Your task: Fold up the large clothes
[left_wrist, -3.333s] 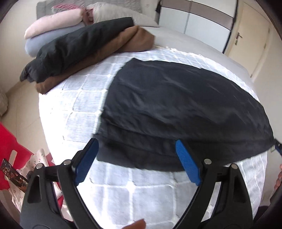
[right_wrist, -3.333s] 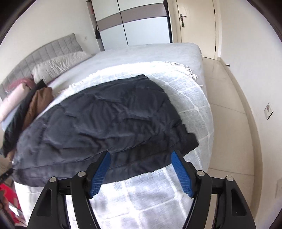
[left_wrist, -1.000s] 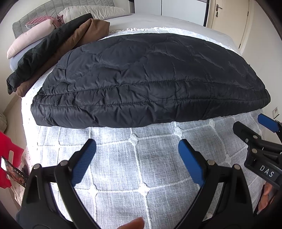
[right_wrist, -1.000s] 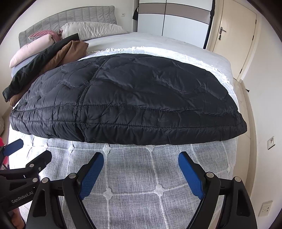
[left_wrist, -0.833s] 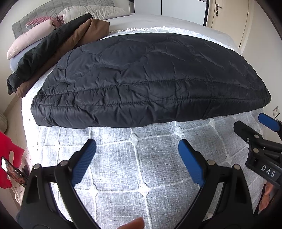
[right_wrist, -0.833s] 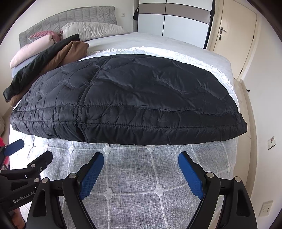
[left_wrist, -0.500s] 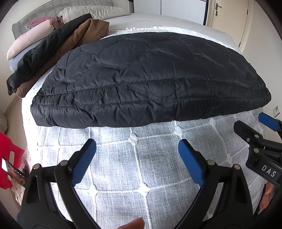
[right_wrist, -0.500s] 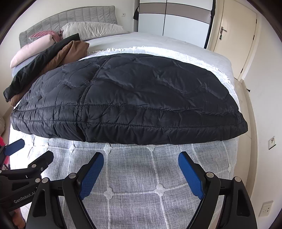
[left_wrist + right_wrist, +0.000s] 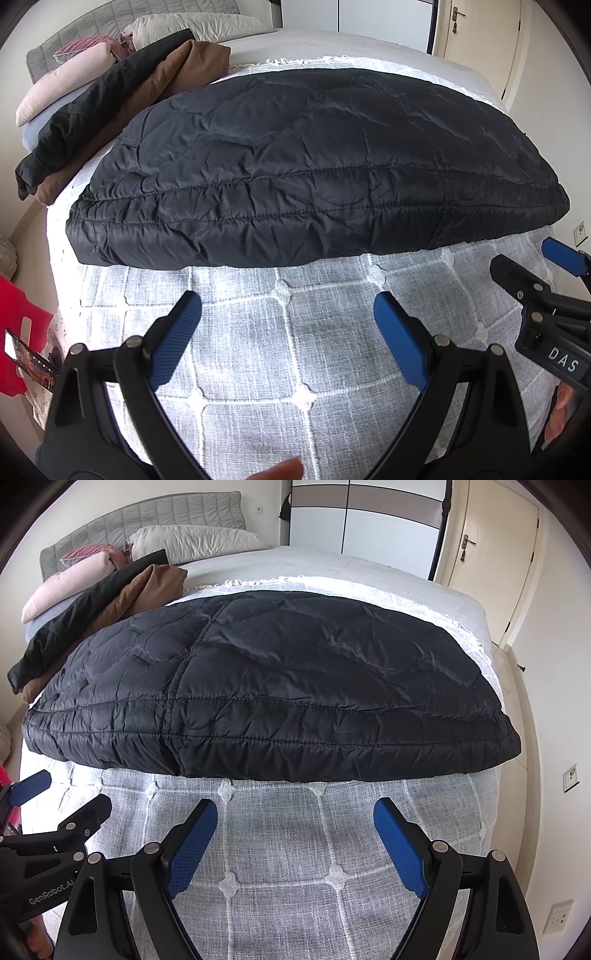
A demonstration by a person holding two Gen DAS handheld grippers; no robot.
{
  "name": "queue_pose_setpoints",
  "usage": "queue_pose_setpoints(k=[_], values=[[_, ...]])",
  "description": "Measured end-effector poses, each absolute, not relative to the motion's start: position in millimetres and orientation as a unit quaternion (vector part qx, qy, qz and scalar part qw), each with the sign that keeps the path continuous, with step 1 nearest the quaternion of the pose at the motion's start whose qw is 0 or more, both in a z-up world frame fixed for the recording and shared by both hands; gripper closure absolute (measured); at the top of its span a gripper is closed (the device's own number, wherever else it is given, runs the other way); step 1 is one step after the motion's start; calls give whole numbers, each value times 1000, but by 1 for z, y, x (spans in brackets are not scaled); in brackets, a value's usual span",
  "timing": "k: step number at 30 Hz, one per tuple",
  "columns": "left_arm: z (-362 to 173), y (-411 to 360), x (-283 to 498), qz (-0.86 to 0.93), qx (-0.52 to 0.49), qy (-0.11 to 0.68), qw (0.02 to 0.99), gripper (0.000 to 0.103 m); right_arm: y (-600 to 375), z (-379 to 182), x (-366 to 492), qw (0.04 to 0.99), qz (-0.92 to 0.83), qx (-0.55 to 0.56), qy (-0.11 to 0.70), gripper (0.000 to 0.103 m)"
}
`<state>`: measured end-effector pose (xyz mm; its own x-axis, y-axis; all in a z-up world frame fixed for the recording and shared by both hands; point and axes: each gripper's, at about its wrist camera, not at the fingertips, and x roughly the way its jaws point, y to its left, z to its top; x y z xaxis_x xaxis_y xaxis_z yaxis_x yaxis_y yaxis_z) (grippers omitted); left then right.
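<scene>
We saw the wide bed [image 9: 406, 579] with its grey sheet filling most of both views, and over its near end a white, grid-stitched woven throw [image 9: 280, 834]. On that throw lay the large black quilted puffer garment [image 9: 266, 686], already doubled into a broad, thick slab with its long stitched edge towards us and its far edge near the throw's fringe.

Beside its left end, towards the headboard, rested a stack of other folded clothes, one black and one brown [image 9: 122, 99], with pink and pale pillows [image 9: 74, 576] beyond them.

We judged the puffer garment light but bulky. It looked soft and springy, with a slick shell, so a fold would tend to slide or puff open unless pressed flat. The best hold seemed to be the two near corners, or the quilted seam line along the front edge, where the layers are stitched and a pinch can catch all of them together.

The left hand-held gripper [image 9: 288, 336] hung over the bare throw just short of that front edge, its blue pads spread wide and nothing between them. The right hand-held gripper [image 9: 295, 842] sat alongside it, likewise wide apart and empty, neither touching the cloth. Each showed at the edge of the other's view.
</scene>
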<state>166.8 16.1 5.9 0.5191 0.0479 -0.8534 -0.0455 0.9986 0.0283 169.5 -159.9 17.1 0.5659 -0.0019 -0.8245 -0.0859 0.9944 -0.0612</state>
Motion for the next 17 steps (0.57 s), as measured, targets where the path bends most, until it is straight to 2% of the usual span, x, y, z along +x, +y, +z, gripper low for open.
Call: queue_pose_setpoints(k=[17], values=[[0, 15, 167, 23, 2, 501, 865, 9, -155, 11, 172, 878, 29, -48, 476, 15]])
